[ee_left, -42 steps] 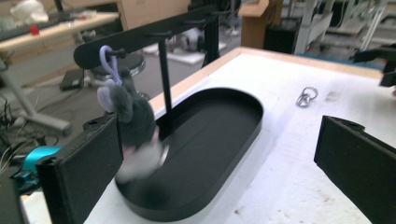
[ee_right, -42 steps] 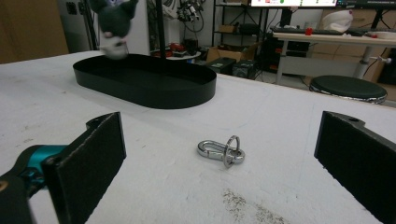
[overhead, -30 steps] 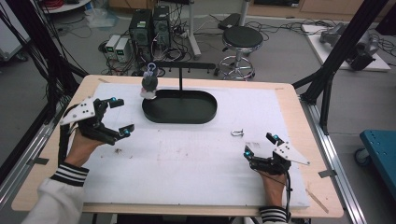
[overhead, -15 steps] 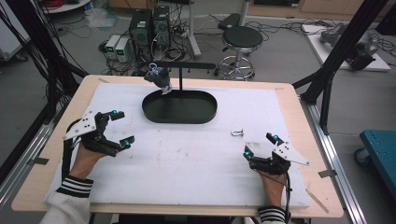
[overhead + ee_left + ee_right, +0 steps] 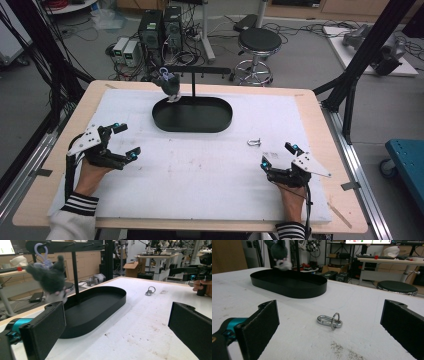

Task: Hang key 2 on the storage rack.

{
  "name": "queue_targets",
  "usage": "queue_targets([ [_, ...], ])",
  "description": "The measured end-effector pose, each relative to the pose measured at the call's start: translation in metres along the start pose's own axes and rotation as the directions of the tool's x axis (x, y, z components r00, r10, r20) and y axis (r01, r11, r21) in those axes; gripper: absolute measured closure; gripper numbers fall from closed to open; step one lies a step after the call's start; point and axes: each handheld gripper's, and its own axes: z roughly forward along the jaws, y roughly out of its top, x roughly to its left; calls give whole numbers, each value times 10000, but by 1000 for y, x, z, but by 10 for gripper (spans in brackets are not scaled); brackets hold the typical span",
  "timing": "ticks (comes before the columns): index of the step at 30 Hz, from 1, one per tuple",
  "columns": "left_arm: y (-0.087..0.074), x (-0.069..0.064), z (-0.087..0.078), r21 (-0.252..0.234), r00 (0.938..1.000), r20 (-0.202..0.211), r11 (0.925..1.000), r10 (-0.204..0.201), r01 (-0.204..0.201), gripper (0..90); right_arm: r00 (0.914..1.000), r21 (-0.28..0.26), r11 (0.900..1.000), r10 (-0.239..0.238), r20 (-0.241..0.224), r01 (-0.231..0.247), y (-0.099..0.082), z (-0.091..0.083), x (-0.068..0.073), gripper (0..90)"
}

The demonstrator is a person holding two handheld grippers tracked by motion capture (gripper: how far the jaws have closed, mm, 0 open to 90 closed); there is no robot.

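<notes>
Two risks as I read it. First: the grey plush keychain [image 5: 168, 85] hangs by its lilac loop [image 5: 40, 251] from a peg at the left end of the black rack bar [image 5: 197, 71], over the left rim of the black oval tray [image 5: 192, 114]; it looks blurred in the left gripper view, so it may be swinging, and if the loop sits shallow on the peg it could slip off and drop outside the tray. Second: the metal carabiner with its ring [image 5: 330, 320] lies flat on the white mat [image 5: 200, 175], just ahead of the right gripper [image 5: 278, 157] and between its jaws in the right gripper view; it is thin, shiny and low, so a pinch could skate it away or catch just the ring and leave the clip dangling. Right gripper is wide open, holding nothing. Left gripper [image 5: 126, 139] is likewise wide open and empty, resting at the mat's left side, well apart from the tray. Hard to make out: how deep the loop seats on the peg, whether the carabiner gate is closed, and the plush's face, which is blurred.
</notes>
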Motion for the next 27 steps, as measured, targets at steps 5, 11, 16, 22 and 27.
queue_targets([
  [5, -3, -1, -2, 128, 9999, -60, 9998, -143, 144, 17, 10000, 8, 10000, 37, 5, -37, 0, 0, 0, 12],
  [11, -7, -1, -9, -96, 9994, -307, 9999, -146, 143, 17, 10000, -33, 10000, -23, 27, 24, 0, 0, 0, 12],
  [16, -9, -2, -13, -117, 9990, -408, 9998, -181, 177, 17, 10000, -34, 10000, -17, 34, 17, 0, 0, 0, 12],
  [22, -15, 0, -17, -115, 9978, -616, 9997, -234, 228, 17, 9998, -31, 9998, 182, 82, -181, 1, -1, -1, 12],
  [27, -18, 0, -19, -195, 9968, -708, 9992, -367, 354, 17, 9984, -185, 9992, 352, 441, -344, 8, -9, -7, 12],
])
